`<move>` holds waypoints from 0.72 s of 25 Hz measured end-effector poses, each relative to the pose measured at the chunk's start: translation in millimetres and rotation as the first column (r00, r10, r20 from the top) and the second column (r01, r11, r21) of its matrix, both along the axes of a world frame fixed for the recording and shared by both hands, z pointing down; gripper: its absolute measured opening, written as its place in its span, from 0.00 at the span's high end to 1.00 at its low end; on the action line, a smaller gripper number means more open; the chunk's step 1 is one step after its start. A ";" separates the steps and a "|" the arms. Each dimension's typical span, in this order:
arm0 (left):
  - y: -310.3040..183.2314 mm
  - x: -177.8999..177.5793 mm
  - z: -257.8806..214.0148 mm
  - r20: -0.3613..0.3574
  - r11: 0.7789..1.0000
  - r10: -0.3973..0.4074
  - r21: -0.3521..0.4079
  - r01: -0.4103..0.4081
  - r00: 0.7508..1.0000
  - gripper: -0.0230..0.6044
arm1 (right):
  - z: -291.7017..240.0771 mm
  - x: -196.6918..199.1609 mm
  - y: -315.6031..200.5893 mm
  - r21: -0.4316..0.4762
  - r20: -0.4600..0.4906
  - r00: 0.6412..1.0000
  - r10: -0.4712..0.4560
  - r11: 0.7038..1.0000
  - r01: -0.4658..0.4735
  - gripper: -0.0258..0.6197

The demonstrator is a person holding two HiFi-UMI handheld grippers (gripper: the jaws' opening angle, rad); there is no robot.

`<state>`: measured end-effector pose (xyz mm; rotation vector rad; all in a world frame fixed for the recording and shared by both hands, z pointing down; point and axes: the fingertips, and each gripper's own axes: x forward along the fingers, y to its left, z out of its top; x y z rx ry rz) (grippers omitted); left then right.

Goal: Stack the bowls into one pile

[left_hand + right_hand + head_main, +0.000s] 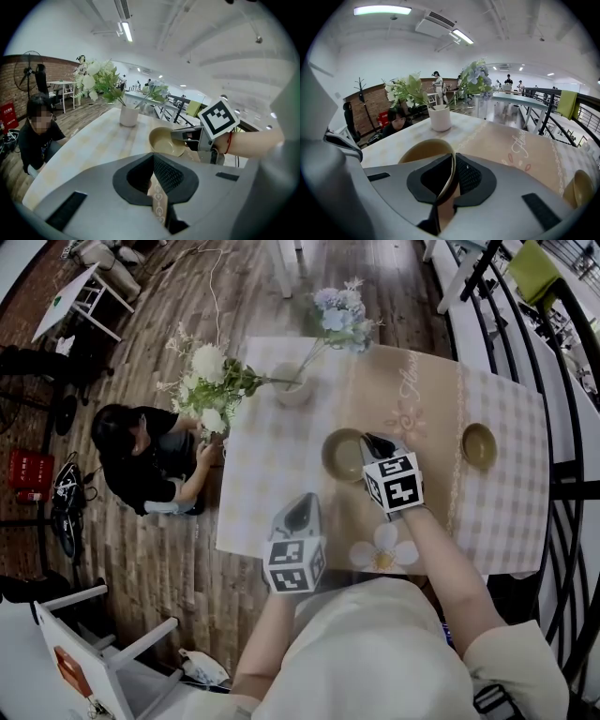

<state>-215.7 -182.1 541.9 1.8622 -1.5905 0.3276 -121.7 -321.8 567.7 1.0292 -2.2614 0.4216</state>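
Note:
A tan bowl (pixel 340 455) is at the middle of the table, on the edge of the beige runner (pixel 412 399). My right gripper (pixel 368 448) is shut on its near right rim; in the right gripper view the rim (pixel 449 176) runs between the pads. Whether the bowl (pixel 165 140) rests on the table or hangs just above it, I cannot tell. A second tan bowl (pixel 479 445) stands alone at the right on the checked cloth, also visible in the right gripper view (pixel 576 187). My left gripper (pixel 302 507) hovers at the table's near edge, shut and holding nothing (pixel 153 161).
A white vase (pixel 292 385) with white and blue flowers stands at the far side. A white flower decoration (pixel 382 549) lies near the front edge. A person in black (pixel 141 460) crouches left of the table. A black railing (pixel 562 427) runs along the right.

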 end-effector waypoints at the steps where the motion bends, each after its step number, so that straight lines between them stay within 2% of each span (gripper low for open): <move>1: 0.0 0.2 0.4 -0.002 1.000 0.001 -0.002 -0.001 1.000 0.96 | 1.2 0.6 -0.4 0.000 -0.004 1.000 0.003 1.000 -0.003 0.94; 2: 0.2 0.5 1.0 -0.004 1.000 0.001 -0.004 -0.001 1.000 0.96 | 2.1 1.4 -0.7 0.003 -0.012 1.000 0.002 1.000 -0.002 0.93; 4: 0.6 0.5 2.2 -0.003 1.000 0.002 -0.006 -0.002 1.000 0.96 | 3.2 2.3 -1.1 0.014 -0.031 0.999 -0.007 1.000 0.007 0.86; 8: -0.6 -0.3 5.2 -0.002 1.000 0.003 -0.013 -0.003 1.000 0.96 | 4.4 6.2 -2.0 0.020 -0.047 0.999 0.010 1.000 -0.009 0.83; 18: -7.5 1.8 6.6 -0.010 1.000 0.004 -0.014 -0.005 1.000 0.96 | 22.9 10.0 -1.1 -0.042 -0.069 0.998 0.016 0.999 -0.018 0.82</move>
